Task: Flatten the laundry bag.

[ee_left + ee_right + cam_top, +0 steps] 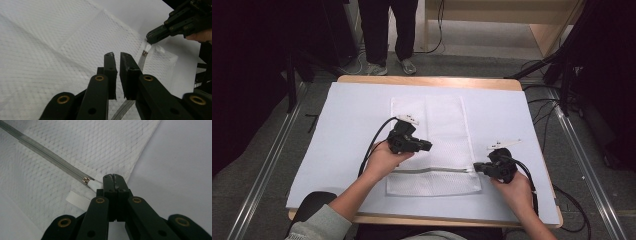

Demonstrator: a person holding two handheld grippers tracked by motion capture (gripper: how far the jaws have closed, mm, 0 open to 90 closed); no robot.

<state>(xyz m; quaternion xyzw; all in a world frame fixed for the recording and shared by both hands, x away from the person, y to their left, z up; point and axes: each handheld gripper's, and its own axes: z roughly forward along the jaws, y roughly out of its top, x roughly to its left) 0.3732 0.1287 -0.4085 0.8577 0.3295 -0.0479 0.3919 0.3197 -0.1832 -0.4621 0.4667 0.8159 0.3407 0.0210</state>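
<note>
Your right gripper is pinching the white pull tab at the zipper's right end. Your left gripper is nearly closed, gripping nothing. If you're pulling with the mesh bag unheld, it's probably bunching and the tab slipping free.

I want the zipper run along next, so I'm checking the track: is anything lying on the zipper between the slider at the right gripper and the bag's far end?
Nothing visible does. The zipper lies bare across the mesh bag from the slider beside the right gripper. The left gripper hovers over the track, not on it.

Both claws apparently closed
</note>
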